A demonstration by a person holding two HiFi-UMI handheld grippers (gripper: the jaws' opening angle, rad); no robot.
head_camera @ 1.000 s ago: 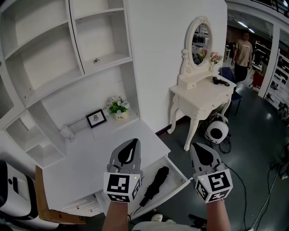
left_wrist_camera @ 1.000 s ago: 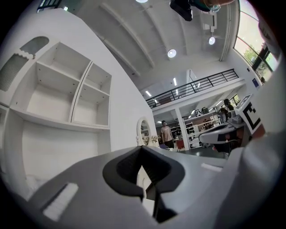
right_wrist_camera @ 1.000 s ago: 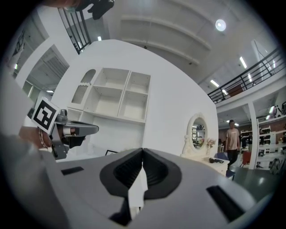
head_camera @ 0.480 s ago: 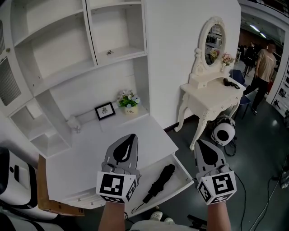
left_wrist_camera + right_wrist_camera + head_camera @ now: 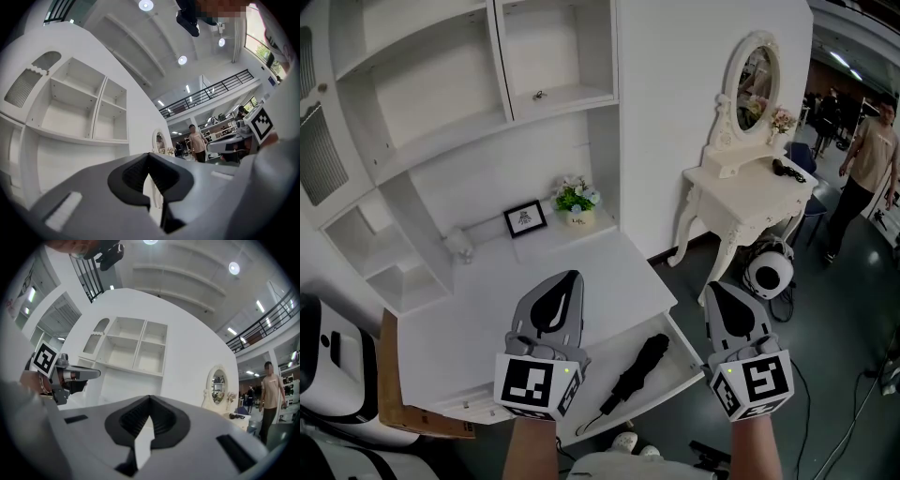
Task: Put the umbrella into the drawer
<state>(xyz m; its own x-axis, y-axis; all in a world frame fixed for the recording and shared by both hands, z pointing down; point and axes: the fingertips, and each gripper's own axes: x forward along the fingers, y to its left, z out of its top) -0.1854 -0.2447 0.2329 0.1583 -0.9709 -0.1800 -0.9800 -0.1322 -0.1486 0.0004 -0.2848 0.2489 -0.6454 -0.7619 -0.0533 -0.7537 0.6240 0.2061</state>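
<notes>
You held the left gripper [image 5: 566,281] and right gripper [image 5: 713,288] shut, both empty. The umbrella [image 5: 637,367] lay in the open drawer [image 5: 688,367], below and between the jaws. Its loop could snag on closing.

1. Your head camera looks steeply down on the desk [image 5: 487,319]. The left gripper [image 5: 569,277] and right gripper [image 5: 713,287] sit near, at its bottom edge.
2. Each gripper camera rides just behind its own jaws and faces roughly level toward the shelves [image 5: 79,108].
3. All three views share the shelves and the mirror [image 5: 753,80]. Each gripper view catches the other gripper at its side.
</notes>
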